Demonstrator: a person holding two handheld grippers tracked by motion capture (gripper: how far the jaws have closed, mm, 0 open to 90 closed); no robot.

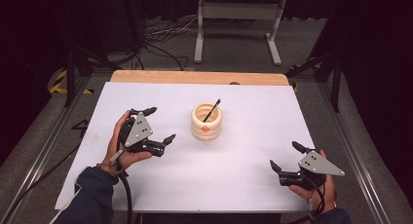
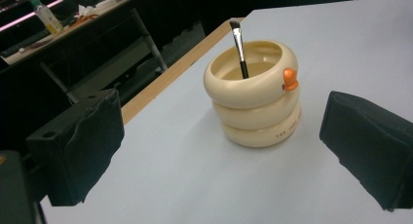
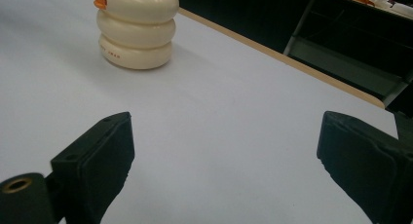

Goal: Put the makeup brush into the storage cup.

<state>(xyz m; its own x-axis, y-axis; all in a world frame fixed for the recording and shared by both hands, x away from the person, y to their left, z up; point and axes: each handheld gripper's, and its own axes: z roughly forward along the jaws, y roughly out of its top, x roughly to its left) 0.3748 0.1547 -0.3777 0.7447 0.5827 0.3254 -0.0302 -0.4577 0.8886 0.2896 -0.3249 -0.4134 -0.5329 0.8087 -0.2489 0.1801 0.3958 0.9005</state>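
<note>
- Left claw point(image 1: 155, 124): held in the person's left hand point(image 1: 122, 146) above the left part of the bench point(image 1: 253, 185); jaws spread wide, nothing between them. In the left gripper view the two black jaws framed the pot, which suggested the claw was aimed at it, though it stood apart from it.
- Pot point(image 1: 206, 121): cream, shaped like three stacked rings, upright near the middle of the bench on the white sheet, between the two claws and nearer the left one. A small orange knob point(image 2: 290, 79) sat on its top ring, and faint lettering ran round the bottom ring, too small to read.
- Brush point(image 2: 239, 46): black handle with a metal collar and dark bristles pointing up, standing inside the pot and leaning on its rim. The pot apparently served as its holder, keeping it upright and easy to reach.
- Right claw point(image 1: 286, 157): held in the person's right hand point(image 1: 321, 187) near the right front corner of the bench, well apart from the pot; jaws released and empty, over bare sheet. It appeared to be waiting in reserve.
</note>
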